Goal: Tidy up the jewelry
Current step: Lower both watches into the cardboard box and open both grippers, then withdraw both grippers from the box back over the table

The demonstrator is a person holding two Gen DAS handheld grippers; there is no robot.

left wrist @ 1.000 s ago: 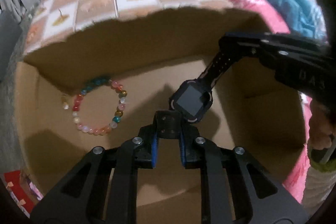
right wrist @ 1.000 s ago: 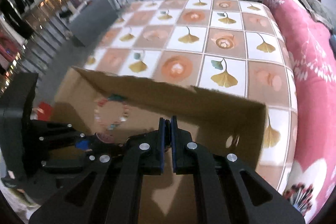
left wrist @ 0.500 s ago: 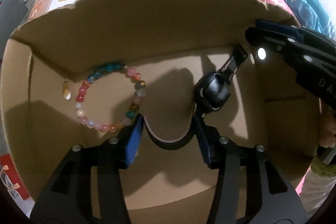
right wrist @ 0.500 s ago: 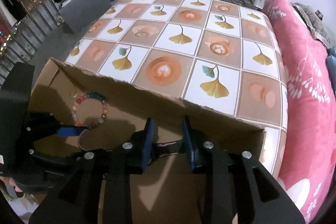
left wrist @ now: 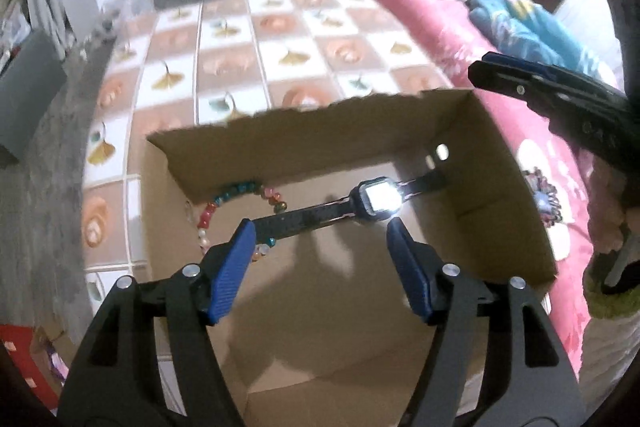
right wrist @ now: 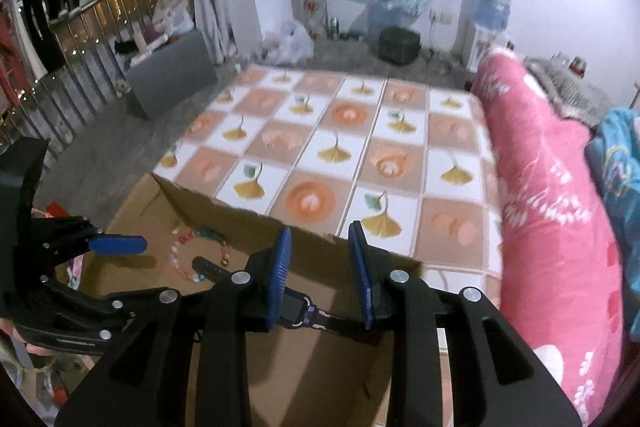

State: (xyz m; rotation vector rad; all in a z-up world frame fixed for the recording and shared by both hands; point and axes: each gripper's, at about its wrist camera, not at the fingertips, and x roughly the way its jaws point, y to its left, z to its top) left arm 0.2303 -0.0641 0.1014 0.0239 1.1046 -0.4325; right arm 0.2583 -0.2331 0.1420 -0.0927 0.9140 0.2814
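A black smartwatch [left wrist: 376,199] with a lit screen lies stretched flat on the floor of an open cardboard box [left wrist: 300,143]. Its strap crosses the edge of a multicoloured bead bracelet [left wrist: 208,219], which the box wall partly hides. My left gripper [left wrist: 320,239] hovers above the box, its jaws opening wide, with nothing between the blue pads. My right gripper [right wrist: 320,263] is open over the box's right part; the watch [right wrist: 296,311] shows below and between its fingers, untouched. In the right wrist view the bracelet [right wrist: 192,255] lies beside the left gripper [right wrist: 116,245].
The box sits on a mat [left wrist: 256,55] patterned with orange squares and ginkgo leaves. A pink flowered quilt [right wrist: 540,187] and a blue cloth [left wrist: 532,31] run along the right. A red packet [left wrist: 16,351] lies at the lower left; a grey panel [right wrist: 172,71] stands beyond.
Both grippers let go of the watch, opened, and rose out of the box. The watch, held up between them before, now lies flat on the box floor across the bracelet's edge.
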